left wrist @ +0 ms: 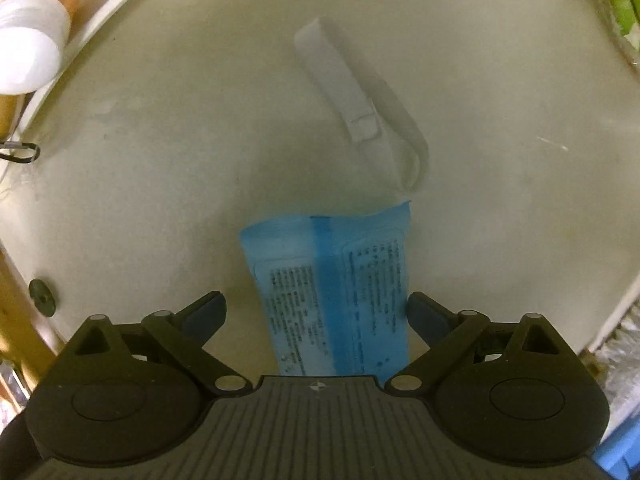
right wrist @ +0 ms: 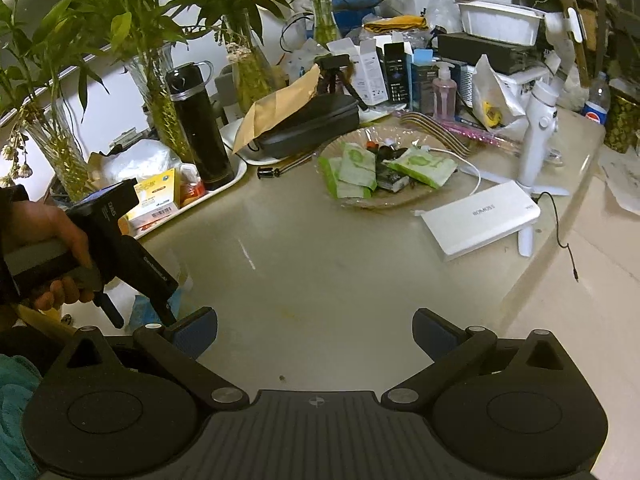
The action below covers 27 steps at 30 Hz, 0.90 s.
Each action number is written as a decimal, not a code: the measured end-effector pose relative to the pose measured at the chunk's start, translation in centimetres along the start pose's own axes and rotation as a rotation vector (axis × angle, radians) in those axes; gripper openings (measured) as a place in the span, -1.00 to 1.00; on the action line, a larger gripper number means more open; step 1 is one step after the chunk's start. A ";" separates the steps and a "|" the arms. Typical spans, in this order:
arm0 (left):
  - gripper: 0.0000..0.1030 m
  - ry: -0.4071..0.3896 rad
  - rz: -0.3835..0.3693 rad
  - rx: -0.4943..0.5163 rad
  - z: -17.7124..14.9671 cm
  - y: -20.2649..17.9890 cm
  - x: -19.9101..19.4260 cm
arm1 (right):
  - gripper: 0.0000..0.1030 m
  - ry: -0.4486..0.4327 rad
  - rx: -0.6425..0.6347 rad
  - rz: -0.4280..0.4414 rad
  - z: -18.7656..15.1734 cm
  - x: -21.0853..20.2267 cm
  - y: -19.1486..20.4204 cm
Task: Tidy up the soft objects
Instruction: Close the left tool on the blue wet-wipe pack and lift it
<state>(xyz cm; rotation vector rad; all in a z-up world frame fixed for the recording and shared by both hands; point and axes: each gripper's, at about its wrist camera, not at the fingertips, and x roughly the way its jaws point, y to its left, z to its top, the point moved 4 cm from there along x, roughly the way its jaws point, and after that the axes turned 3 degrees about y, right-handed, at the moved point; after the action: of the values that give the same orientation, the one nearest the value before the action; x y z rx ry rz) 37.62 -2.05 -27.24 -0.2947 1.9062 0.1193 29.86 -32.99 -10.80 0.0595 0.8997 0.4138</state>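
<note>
In the left wrist view a blue tissue pack (left wrist: 334,292) with printed text lies on the beige table between the fingers of my left gripper (left wrist: 316,314), which is open; its right fingertip (left wrist: 424,312) touches the pack's edge. A white folded packet (left wrist: 352,100) lies beyond the pack. In the right wrist view my right gripper (right wrist: 314,334) is open and empty above the bare table. The left gripper (right wrist: 132,280) shows at the left, pointing down over the blue pack (right wrist: 144,308). Green tissue packs (right wrist: 356,168) lie on a glass plate (right wrist: 400,200).
A white power bank (right wrist: 480,220), a white gimbal (right wrist: 538,136), a black flask (right wrist: 200,120) on a white tray (right wrist: 236,174), vases of bamboo (right wrist: 156,88), boxes and a pink sanitizer bottle (right wrist: 443,92) crowd the back. An orange tube (left wrist: 36,24) lies at the left.
</note>
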 end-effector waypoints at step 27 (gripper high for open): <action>0.25 -0.282 -0.082 0.120 -3.6 1.1 -7.7 | 1.00 -0.015 -0.047 -0.016 1.5 -0.5 1.0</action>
<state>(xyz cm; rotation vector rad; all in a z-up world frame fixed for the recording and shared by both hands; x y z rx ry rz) 36.50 -0.72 -18.88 -0.2599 1.6124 -0.0093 30.41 -32.05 -9.33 0.0124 0.8752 0.4193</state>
